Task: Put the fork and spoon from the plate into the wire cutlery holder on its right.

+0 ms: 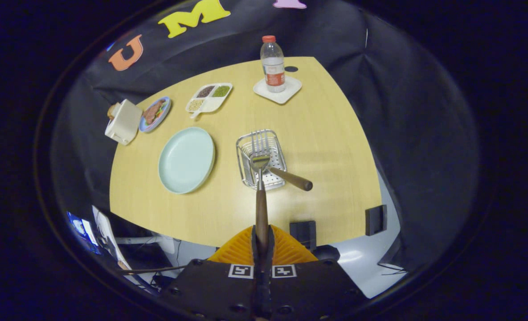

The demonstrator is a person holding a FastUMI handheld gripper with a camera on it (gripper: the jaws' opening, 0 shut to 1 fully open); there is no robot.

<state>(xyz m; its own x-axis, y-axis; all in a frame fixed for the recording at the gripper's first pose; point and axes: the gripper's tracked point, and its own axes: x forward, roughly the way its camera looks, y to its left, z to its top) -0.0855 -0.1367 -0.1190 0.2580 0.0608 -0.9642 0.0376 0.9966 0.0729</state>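
A: Gripping anything down at the lower centre of the frame?

B: Yes. The orange-fingered hand-held gripper point(262, 243) is closed tight on the brown wooden handle of a steel fork point(260, 178), one finger on each side of it. The fork runs straight ahead of the fingers, and its tines sit over the square silver wire cutlery holder point(246, 151) in the middle of the frame.

A: And the other piece?

B: A steel spoon with a dark wooden handle point(286, 176) already lies in that holder, its handle slanting out over the rim toward the lower right. Its bowl is hidden behind the fork's head.

A: The plate?

B: The round pale-green plate point(186, 159) sits bare on the light wooden table point(330, 147), just left of the holder.

A: What lies beyond?

B: At upper centre, a clear plastic bottle with a red cap point(272, 64) stands on a white square coaster point(290, 91). Left of it is a white divided dish of grains point(209, 97), then a blue-rimmed plate of food point(155, 114), and a cream-coloured box point(123, 121) at the table's left edge.
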